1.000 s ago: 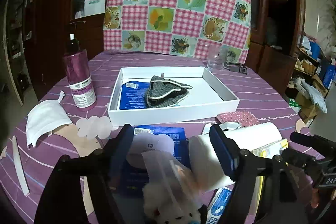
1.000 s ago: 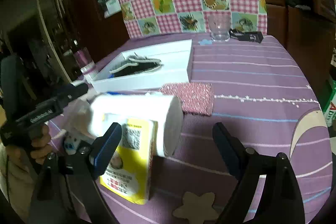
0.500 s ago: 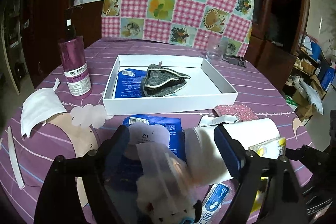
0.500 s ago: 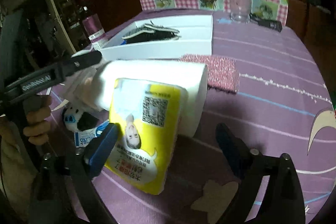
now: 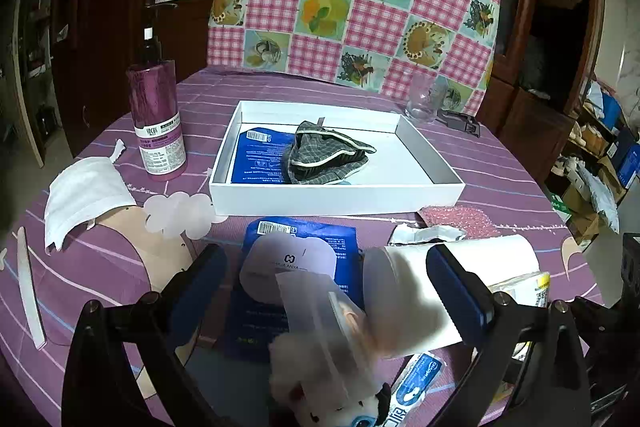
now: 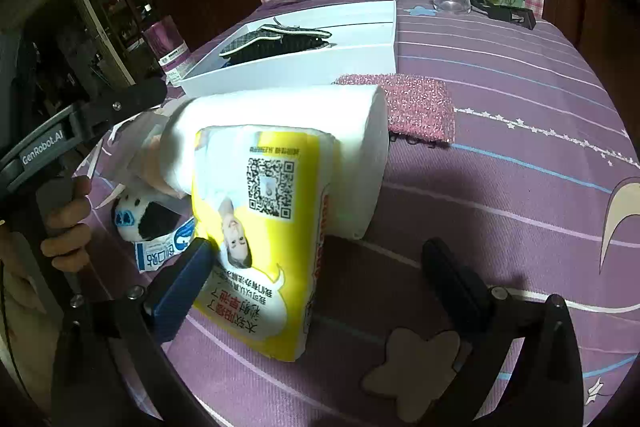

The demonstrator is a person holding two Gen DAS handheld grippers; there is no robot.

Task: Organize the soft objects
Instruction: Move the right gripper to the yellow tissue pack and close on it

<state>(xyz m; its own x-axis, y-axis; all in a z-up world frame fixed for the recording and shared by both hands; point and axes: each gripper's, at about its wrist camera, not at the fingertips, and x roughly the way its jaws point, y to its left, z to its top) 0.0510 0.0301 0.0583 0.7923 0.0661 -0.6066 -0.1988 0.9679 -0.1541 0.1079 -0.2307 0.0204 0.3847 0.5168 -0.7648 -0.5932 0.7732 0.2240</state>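
Note:
My left gripper (image 5: 328,287) hangs low over the near clutter, its jaws opening. Between them lie a bagged plush toy (image 5: 320,399), a pale lilac packet (image 5: 288,263) on a blue pouch (image 5: 340,239), and the end of a white paper roll (image 5: 500,259); neither pad presses on anything. My right gripper (image 6: 316,283) is also opening, around a yellow tissue pack (image 6: 264,227) that leans on the roll (image 6: 280,107). Its left pad sits beside the pack's edge and the right pad is well clear. The white box (image 5: 336,199) holds a grey checked cloth (image 5: 324,159) and another blue pouch.
A pink glittery cloth (image 6: 416,103) lies beside the box. A white face mask (image 5: 84,195) and a purple pump bottle (image 5: 158,123) are at the left; a glass (image 5: 424,99) and black clip stand at the back. A hand (image 6: 64,223) grips the left tool.
Both grippers' jaws have spread wider. The right gripper has dropped and tipped toward the yellow pack, which now fills much more of its view. The left gripper's view has barely shifted.

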